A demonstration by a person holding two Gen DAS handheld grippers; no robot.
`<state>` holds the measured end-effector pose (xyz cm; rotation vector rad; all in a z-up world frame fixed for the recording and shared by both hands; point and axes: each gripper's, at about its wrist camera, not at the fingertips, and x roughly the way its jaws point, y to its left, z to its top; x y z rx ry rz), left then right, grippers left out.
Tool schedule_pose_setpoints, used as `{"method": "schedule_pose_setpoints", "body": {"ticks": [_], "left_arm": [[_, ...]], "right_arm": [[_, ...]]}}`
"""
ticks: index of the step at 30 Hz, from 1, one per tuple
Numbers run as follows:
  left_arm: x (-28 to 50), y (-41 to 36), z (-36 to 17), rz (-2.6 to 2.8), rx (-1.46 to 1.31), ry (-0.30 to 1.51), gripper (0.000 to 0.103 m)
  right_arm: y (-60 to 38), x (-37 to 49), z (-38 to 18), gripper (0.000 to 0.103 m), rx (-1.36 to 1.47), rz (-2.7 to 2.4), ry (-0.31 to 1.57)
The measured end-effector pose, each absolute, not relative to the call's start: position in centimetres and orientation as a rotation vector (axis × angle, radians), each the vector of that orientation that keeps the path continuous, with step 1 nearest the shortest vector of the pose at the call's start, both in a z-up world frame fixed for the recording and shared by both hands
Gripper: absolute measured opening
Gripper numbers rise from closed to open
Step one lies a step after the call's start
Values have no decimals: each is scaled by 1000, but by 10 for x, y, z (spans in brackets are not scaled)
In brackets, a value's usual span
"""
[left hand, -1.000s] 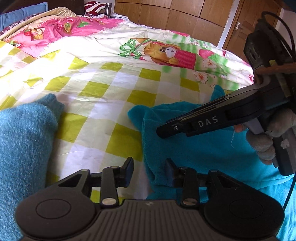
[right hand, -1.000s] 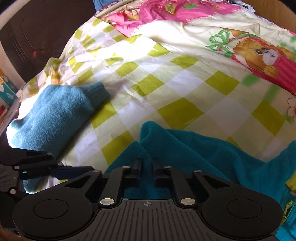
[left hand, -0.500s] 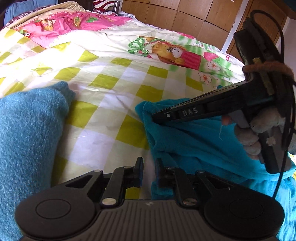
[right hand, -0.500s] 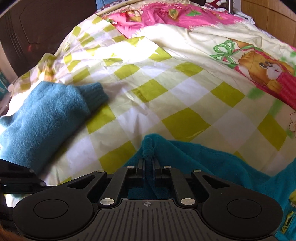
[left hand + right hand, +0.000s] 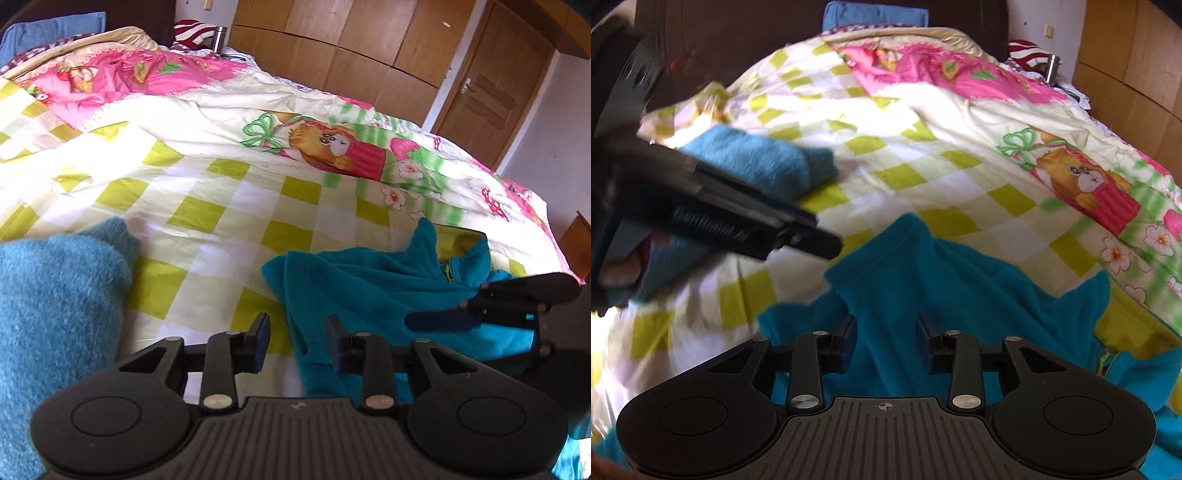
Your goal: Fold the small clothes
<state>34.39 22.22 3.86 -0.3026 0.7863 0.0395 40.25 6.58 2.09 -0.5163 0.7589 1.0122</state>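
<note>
A teal fleece garment [image 5: 369, 288] lies crumpled on the checked quilt, its yellow lining showing at the collar [image 5: 465, 240]. My left gripper [image 5: 297, 332] is open, its right finger over the garment's left edge and its left finger over the quilt. In the right wrist view my right gripper [image 5: 886, 332] stands open just above the same teal garment [image 5: 923, 273], with nothing pinched between its fingers. The right gripper [image 5: 443, 314] also shows at the right of the left wrist view. The left gripper [image 5: 812, 240] reaches in from the left, blurred.
A folded light-blue fuzzy garment [image 5: 55, 314] lies on the quilt [image 5: 221, 206] to the left, also seen as a blue bundle [image 5: 757, 162]. Beyond the bed are a wooden wardrobe [image 5: 369, 55], a door [image 5: 487, 92] and a dark headboard [image 5: 720, 44].
Half a second ago both grippers were closed at the teal garment's edge. Both now stand open, the cloth has dropped flat, and both views have pulled back.
</note>
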Motion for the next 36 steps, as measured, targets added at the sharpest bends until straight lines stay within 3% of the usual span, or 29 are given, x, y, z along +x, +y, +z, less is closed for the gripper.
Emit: {"method": "schedule_pose_setpoints", "body": {"ticks": [4,5,6,7,9,15,17,21,26,29,36], "left_arm": [[365,207,22,31,-268,828,54],[370,203,16,43,-256,856,52],[374,201,10,51,-249,887,33],[375,201,8,43,-261,905,26],[362,202,18,33,-291,876,26],[337,198,23,46,-264,888,27],[343,195,3,78,-220,913,31],[349,199,3,96,-208,897,38],[325,207,18,111,-229,882,40],[300,205,31,122,-234,899,40],[216,147,27,91,-212,1066,40]], "right_arm": [[75,397,-5,30,-559,941,745],[75,397,-7,19,-558,918,751],[74,396,-4,8,-548,907,757],[71,394,1,6,-537,904,758],[63,386,15,5,-516,915,746],[58,372,9,7,-475,934,783],[65,373,-8,14,-460,909,814],[53,373,3,15,-365,873,815],[-18,361,33,17,-244,741,880],[-76,346,44,24,-163,609,956],[-202,276,33,30,-70,285,1041]]}}
